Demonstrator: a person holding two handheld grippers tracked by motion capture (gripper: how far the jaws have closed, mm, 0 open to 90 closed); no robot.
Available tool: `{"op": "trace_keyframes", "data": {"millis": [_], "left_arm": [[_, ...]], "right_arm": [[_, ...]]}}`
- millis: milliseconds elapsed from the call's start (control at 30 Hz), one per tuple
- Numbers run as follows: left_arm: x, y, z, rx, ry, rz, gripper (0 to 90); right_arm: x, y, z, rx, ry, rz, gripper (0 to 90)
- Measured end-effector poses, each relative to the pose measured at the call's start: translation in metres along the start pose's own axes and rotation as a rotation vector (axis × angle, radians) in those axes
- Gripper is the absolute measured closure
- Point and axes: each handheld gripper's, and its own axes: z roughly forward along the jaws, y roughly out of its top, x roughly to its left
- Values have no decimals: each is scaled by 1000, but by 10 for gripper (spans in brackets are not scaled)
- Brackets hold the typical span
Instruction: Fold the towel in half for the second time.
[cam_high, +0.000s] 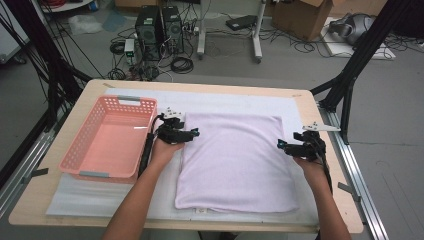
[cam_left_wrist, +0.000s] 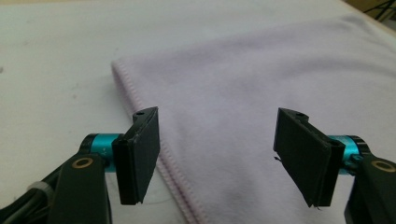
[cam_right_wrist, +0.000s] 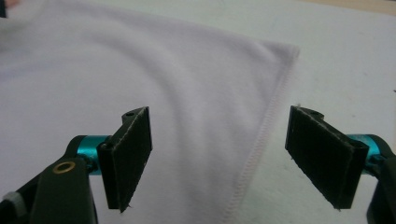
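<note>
Lilac terry cloth is lying flat in front of you: the towel (cam_high: 235, 160) is spread over the white mat (cam_high: 90, 197) that covers the table (cam_high: 30, 200), to the right of the pink basket (cam_high: 107, 137). You are bringing the left gripper (cam_high: 192, 133) to the towel's left hem, toward the far end, and the right gripper (cam_high: 282, 145) to the right hem opposite it. Both sets of jaws are standing apart and holding nothing. In the left gripper view the stitched hem (cam_left_wrist: 140, 107) is running between the jaws, with cloth under one pad and bare mat under the other; the right gripper view shows the same arrangement over its hem (cam_right_wrist: 261, 135).

What could go wrong, as I judge it: if you are closing too high, the pads may be meeting on air or skimming the nap, and the edge may be slipping out as you lift. If you are pressing too low, you may be pinching the mat along with the cloth and dragging it. Unequal bites on the two sides would likely be pulling the towel askew.

The towel is looking soft and limp, a rounded rectangle with a few shallow wrinkles, a double-stitched border and a small tag at the near edge.
</note>
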Motion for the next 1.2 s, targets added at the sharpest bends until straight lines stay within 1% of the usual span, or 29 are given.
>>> {"op": "trace_keyframes", "data": {"millis": [67,100,133,200,233,300,333,400,467,500,533,567,633,700,767,800,833,867,900,933,967,1000,1067,1133,1200], "left_arm": [[3,-1,3,5,13,-5,339],[4,-2,4,9,17,-12,343],[6,-3,5,18,21,-9,350],[8,-5,8,34,31,-22,358],[9,-6,9,39,27,-31,364],[9,-5,10,43,14,-33,409],[9,-4,12,75,22,-23,412],[8,-1,15,90,28,-9,410],[5,0,19,95,47,6,424],[5,1,20,102,55,19,438],[4,1,20,100,68,28,462],[5,1,20,99,82,36,521],[6,1,21,94,93,40,598],[5,1,22,91,104,40,642],[5,2,22,88,109,26,681],[5,2,23,84,97,17,726],[3,2,24,86,93,17,790],[2,3,25,90,97,16,818],[1,4,26,91,102,6,826],[3,4,26,90,102,-21,830],[5,4,25,85,102,-56,833],[7,4,24,83,111,-77,834],[9,5,20,73,121,-85,836],[7,8,17,49,121,-76,838],[7,10,14,27,111,-83,839]], "right_arm": [[-5,-1,6,6,11,21,218],[-6,-1,10,15,8,26,219],[-8,-1,13,18,7,30,222],[-10,0,20,38,7,35,224],[-12,0,22,45,5,34,226],[-15,2,27,51,2,44,235],[-16,2,29,53,1,53,237],[-20,5,34,62,-8,63,244],[-22,6,38,68,-20,65,271],[-24,6,40,81,-31,66,272],[-24,7,42,94,-43,71,279],[-26,7,45,99,-53,68,295],[-29,7,48,100,-68,79,317],[-32,6,53,104,-93,101,342],[-34,7,59,125,-106,119,369],[-34,8,60,117,-116,117,424],[-34,10,62,125,-120,123,461],[-33,11,63,127,-137,111,548],[-31,12,63,128,-126,105,646],[-30,12,64,132,-130,96,673],[-28,12,64,131,-121,91,784],[-28,12,64,132,-97,94,838],[-28,12,63,132,-108,108,871],[-32,11,61,121,-103,143,876],[-33,11,58,108,-93,158,878]]}}
